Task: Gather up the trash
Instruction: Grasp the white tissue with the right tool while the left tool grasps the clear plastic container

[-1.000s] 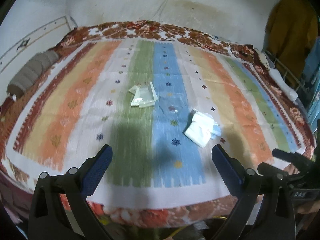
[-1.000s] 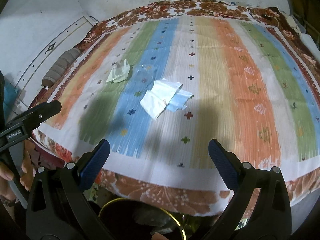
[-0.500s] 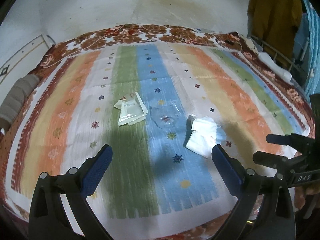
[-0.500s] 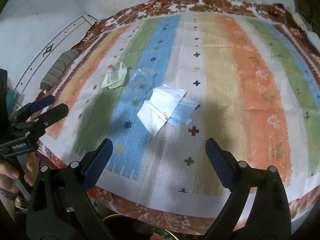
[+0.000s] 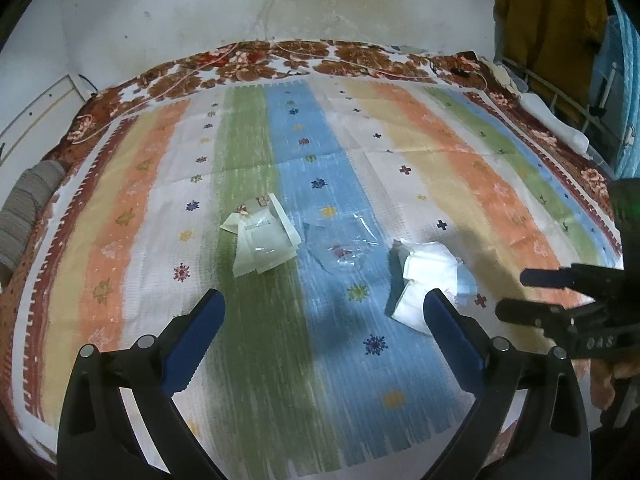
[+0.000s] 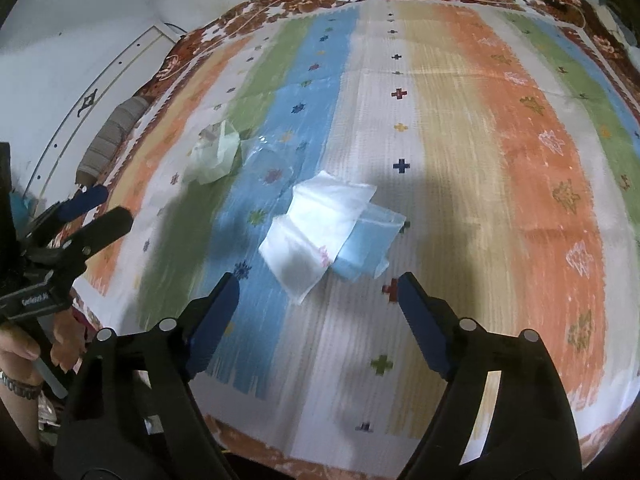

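Observation:
Three pieces of trash lie on a striped bedspread [image 5: 460,168]. A pale green wrapper [image 5: 262,242] lies on the green stripe, also in the right wrist view [image 6: 214,152]. A clear plastic film [image 5: 340,246] lies on the blue stripe [image 6: 272,164]. A white and blue plastic bag [image 5: 428,280] lies to the right [image 6: 324,228]. My left gripper [image 5: 324,320] is open, above the bed just short of the film. My right gripper [image 6: 318,304] is open, right in front of the white and blue bag, apart from it.
A floral blanket edge [image 5: 280,60] borders the bed at a white wall [image 5: 160,8]. A grey rolled cushion [image 5: 28,204] lies at the left edge. Clothes [image 5: 552,12] and a metal rack [image 5: 560,96] stand at the right. The bed's near edge [image 6: 360,452] is below my right gripper.
Both grippers have moved forward over the bed toward the trash, which now looks larger and nearer. Both stayed open. The trash has not moved.

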Motion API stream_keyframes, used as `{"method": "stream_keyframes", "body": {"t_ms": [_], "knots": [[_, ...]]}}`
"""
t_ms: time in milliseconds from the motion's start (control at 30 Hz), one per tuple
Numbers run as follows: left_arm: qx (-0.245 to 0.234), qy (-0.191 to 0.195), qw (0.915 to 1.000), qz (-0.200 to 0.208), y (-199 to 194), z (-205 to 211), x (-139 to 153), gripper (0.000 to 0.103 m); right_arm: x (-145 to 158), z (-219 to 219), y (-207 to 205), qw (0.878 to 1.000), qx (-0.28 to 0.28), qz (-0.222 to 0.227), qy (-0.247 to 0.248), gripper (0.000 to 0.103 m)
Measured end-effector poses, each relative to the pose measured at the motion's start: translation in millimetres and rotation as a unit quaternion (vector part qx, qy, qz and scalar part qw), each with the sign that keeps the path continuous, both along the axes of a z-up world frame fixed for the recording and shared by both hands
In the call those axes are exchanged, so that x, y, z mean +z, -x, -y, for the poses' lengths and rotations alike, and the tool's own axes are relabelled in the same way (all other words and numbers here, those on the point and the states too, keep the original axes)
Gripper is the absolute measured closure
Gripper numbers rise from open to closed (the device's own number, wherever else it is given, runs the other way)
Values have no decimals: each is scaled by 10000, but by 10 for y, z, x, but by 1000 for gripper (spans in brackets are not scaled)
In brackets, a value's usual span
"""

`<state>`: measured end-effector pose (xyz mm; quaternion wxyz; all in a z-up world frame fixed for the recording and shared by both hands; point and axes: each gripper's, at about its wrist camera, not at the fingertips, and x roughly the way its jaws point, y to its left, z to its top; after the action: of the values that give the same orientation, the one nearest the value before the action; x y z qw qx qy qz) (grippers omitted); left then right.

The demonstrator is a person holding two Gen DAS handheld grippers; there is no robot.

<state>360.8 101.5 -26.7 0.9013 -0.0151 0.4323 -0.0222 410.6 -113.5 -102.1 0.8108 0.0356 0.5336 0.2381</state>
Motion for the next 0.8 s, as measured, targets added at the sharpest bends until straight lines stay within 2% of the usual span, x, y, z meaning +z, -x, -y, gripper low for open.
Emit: {"method": "stream_keyframes", "body": {"t_ms": [200,300,633,800], "knots": [[-135,60,9999,9,-161,-66,10,6,-67,-15,-201,9999,-52,-135,1,36],[-302,-103,9995,6,-301,-63,3,6,-136,-40,-296,9997,-38,-221,67,39],[-702,-121,9972,-246,-889,-101,-148,6,-504,-147,-644,9982,-10,-604,-16,48],[-1235,-559,9899,-416,-1166,86,-247,7,-597,-179,-714,9971,101,-739,-126,57]]}}
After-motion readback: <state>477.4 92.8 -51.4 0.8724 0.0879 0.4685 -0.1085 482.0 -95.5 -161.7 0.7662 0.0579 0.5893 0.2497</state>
